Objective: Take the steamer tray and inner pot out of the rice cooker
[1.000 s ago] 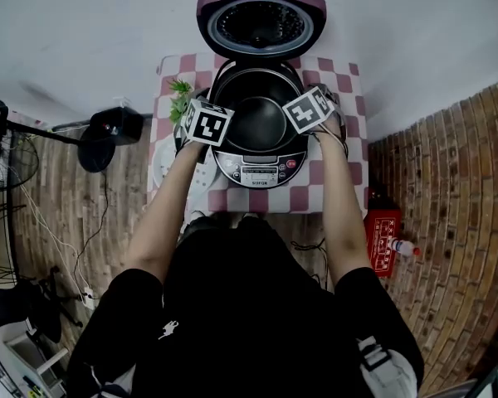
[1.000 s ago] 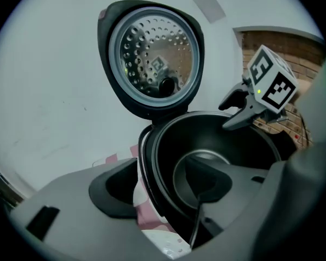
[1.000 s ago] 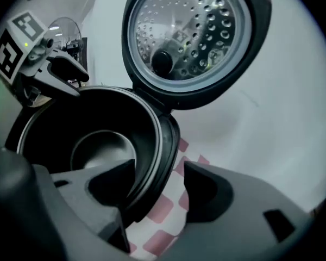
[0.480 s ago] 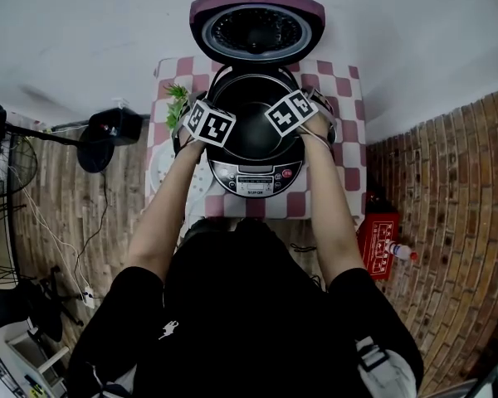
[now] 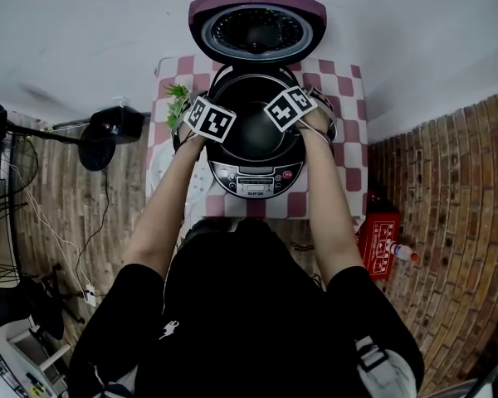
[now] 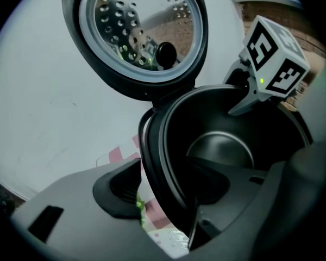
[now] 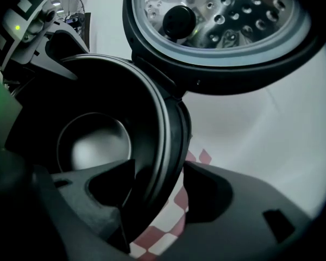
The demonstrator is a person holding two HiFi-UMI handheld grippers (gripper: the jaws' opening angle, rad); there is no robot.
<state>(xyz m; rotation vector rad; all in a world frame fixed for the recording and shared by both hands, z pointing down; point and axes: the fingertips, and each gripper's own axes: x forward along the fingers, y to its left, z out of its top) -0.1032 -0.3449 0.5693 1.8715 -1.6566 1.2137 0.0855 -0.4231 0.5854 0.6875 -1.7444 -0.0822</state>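
Lowered, both tools (image 6: 165,197) (image 7: 160,192) straddle the black inner pot's (image 5: 257,131) rim, left closing.

Clear above the open mouth of the inner pot (image 5: 257,127); blocked behind by the raised lid (image 5: 257,25); crowded at left by a plant (image 5: 179,98).

Black inner pot (image 5: 257,131), purple-lidded rice cooker (image 5: 256,180), red-white checked tablecloth (image 5: 345,91)

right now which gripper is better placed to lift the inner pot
Right, slightly. Both straddle the rim of the inner pot, but the right gripper has its outer jaw almost against it, while the left gripper, whose jaws have just been closing, shows tablecloth between outer jaw and rim.
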